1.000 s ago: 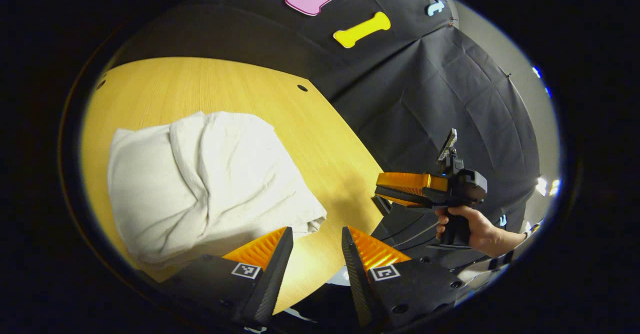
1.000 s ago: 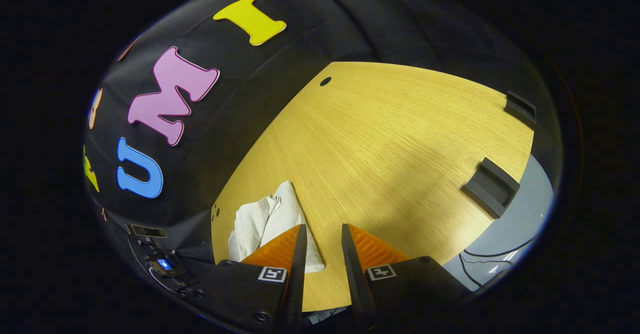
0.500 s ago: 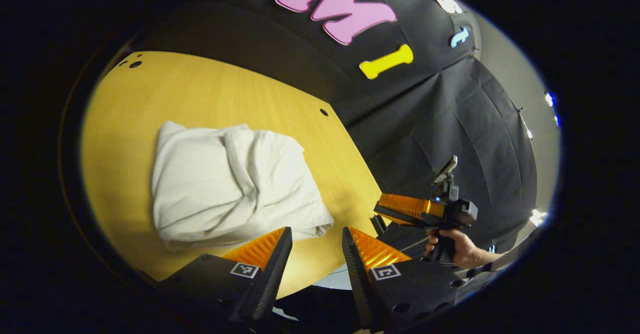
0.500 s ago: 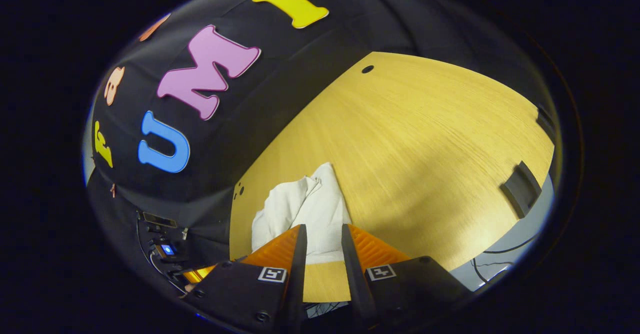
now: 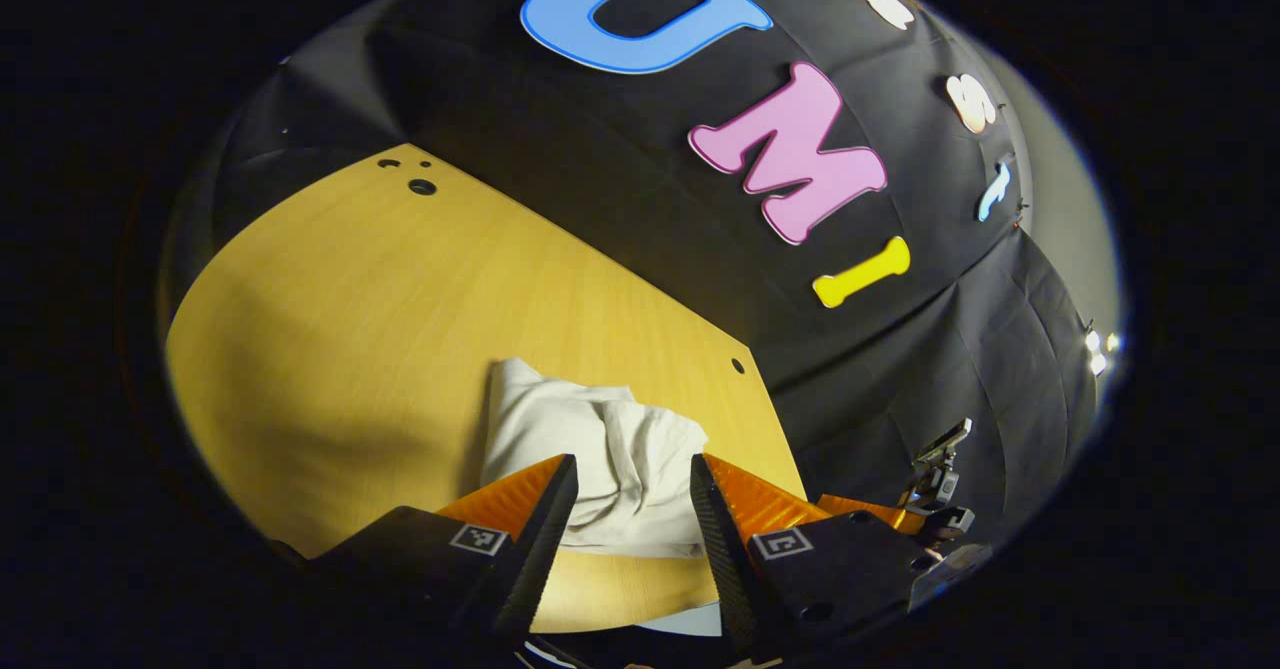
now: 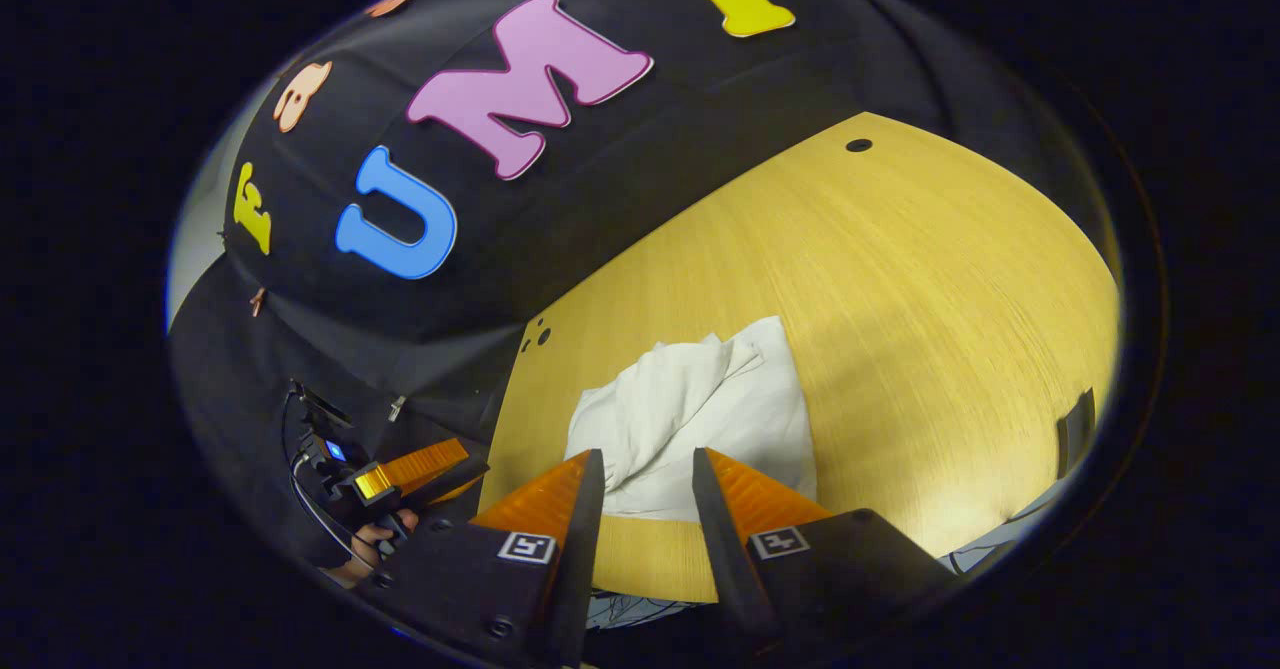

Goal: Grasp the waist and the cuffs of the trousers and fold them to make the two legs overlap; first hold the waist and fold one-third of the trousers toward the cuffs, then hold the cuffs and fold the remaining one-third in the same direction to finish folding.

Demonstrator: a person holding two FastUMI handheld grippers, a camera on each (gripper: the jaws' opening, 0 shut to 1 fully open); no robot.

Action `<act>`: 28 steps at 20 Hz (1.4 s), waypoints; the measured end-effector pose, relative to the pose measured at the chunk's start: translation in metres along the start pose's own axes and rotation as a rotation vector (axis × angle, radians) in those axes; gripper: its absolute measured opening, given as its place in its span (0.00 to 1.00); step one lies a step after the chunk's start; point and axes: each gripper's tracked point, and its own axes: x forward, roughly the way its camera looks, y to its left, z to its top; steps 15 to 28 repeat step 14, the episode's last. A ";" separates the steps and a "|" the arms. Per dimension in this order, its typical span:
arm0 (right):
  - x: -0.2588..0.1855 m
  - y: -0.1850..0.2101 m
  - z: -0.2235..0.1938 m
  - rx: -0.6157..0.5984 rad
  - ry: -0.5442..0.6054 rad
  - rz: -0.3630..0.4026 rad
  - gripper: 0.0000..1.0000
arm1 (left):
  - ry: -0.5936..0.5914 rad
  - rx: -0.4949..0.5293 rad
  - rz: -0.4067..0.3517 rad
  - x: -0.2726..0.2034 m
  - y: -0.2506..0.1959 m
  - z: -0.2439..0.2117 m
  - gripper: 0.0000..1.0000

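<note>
The white trousers (image 5: 600, 459) (image 6: 700, 424) lie folded (rumpled on top) near the wooden table's (image 5: 350, 329) front edge. The left gripper (image 5: 625, 494) and right gripper (image 6: 648, 484) hover above, fingers spread, empty.

Wood table (image 5: 340, 329) w/ drilled holes, black cloth wall (image 6: 620, 199) behind

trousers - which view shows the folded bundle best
The right gripper view: the trousers lie almost whole on the table, folds and edges clear above the open right gripper. In the left gripper view the left gripper covers the trousers' near edge.
</note>
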 end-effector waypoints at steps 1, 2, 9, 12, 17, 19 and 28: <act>0.004 0.006 -0.002 -0.012 0.003 0.009 0.61 | -0.004 -0.009 0.023 -0.002 0.004 0.000 0.74; 0.007 0.011 -0.004 -0.018 0.006 0.019 0.63 | -0.007 -0.014 0.042 -0.004 0.008 0.001 0.74; 0.031 0.026 -0.025 0.001 0.099 0.040 0.76 | -0.028 0.005 0.186 -0.010 0.033 -0.011 0.88; 0.038 0.031 -0.033 -0.012 0.123 0.031 0.87 | -0.004 -0.009 0.178 -0.014 0.032 -0.023 0.88; 0.041 0.032 -0.036 -0.014 0.128 0.025 0.87 | 0.012 -0.006 0.177 -0.015 0.034 -0.029 0.88; 0.041 0.032 -0.036 -0.014 0.128 0.025 0.87 | 0.012 -0.006 0.177 -0.015 0.034 -0.029 0.88; 0.041 0.032 -0.036 -0.014 0.128 0.025 0.87 | 0.012 -0.006 0.177 -0.015 0.034 -0.029 0.88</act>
